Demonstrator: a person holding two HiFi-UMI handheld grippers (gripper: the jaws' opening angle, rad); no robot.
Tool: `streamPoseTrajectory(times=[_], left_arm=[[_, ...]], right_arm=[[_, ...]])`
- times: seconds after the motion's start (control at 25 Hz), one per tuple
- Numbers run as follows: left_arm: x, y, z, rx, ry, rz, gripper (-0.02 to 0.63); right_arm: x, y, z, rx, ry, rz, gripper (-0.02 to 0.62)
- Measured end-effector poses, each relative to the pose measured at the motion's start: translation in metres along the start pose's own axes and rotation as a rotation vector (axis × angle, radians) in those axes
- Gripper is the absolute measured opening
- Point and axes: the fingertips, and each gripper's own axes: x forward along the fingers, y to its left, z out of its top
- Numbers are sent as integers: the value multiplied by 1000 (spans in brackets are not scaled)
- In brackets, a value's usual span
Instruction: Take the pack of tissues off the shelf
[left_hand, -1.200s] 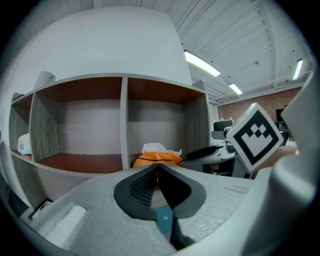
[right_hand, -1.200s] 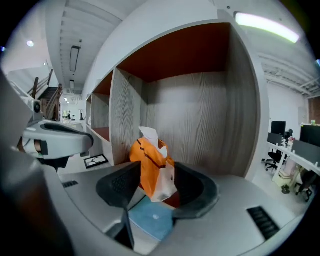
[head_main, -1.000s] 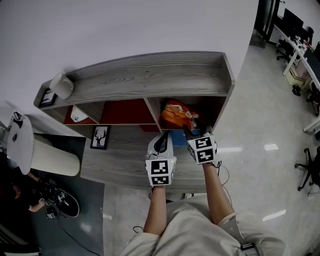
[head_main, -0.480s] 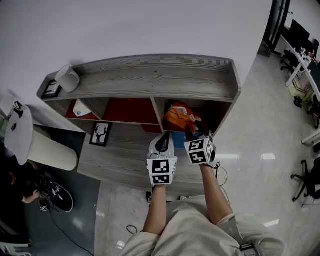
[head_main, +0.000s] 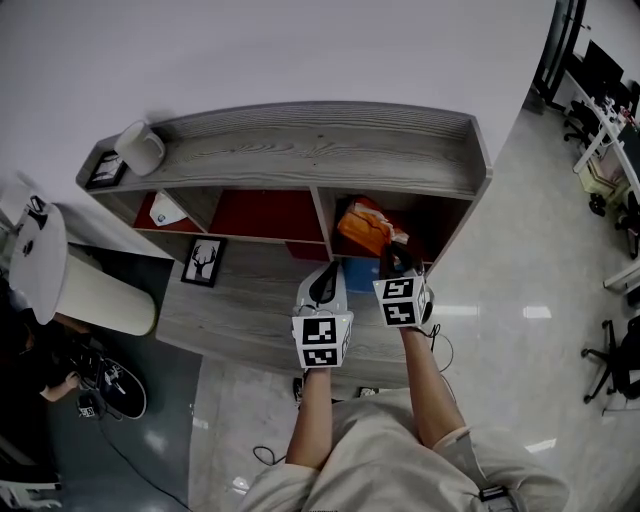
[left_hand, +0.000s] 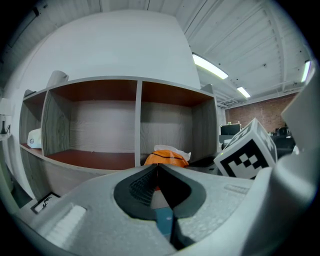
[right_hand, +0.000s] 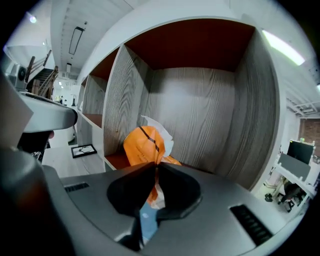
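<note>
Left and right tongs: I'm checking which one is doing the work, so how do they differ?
The right tongs have just been closing and pinch the orange pack of tissues; the left tongs are shut on nothing. The right tongs reach further toward the shelf than the left tongs. Both point toward the shelf.

This is an open-plan office: swivel chairs and desks with monitors stand on a glossy pale floor, under long ceiling strip lights.

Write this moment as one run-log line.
right gripper: jaws just closed on orange plastic tissue pack | left gripper: shut, empty | pack: inside grey wooden shelf
</note>
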Motion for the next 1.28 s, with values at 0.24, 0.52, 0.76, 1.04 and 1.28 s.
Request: streamPoseTrajectory(times=[0.24, 0.52, 0.76, 1.04, 1.28], left_arm=[[-8, 2, -2, 2, 1, 4, 11], [-16, 7, -3, 10, 1, 14, 11], [-22, 9, -2, 27, 0, 4, 11], [-28, 17, 0, 32, 10, -9, 11], [-30, 14, 1, 46, 23, -56, 11]], right_arm=[[-6, 1, 0, -9, -15, -14, 25], [-11, 1, 3, 1, -26, -18, 23], [-17, -2, 11, 14, -53, -39, 23], [-33, -15, 30, 44, -84, -100, 22], [-46, -13, 30, 70, -86, -129, 23]])
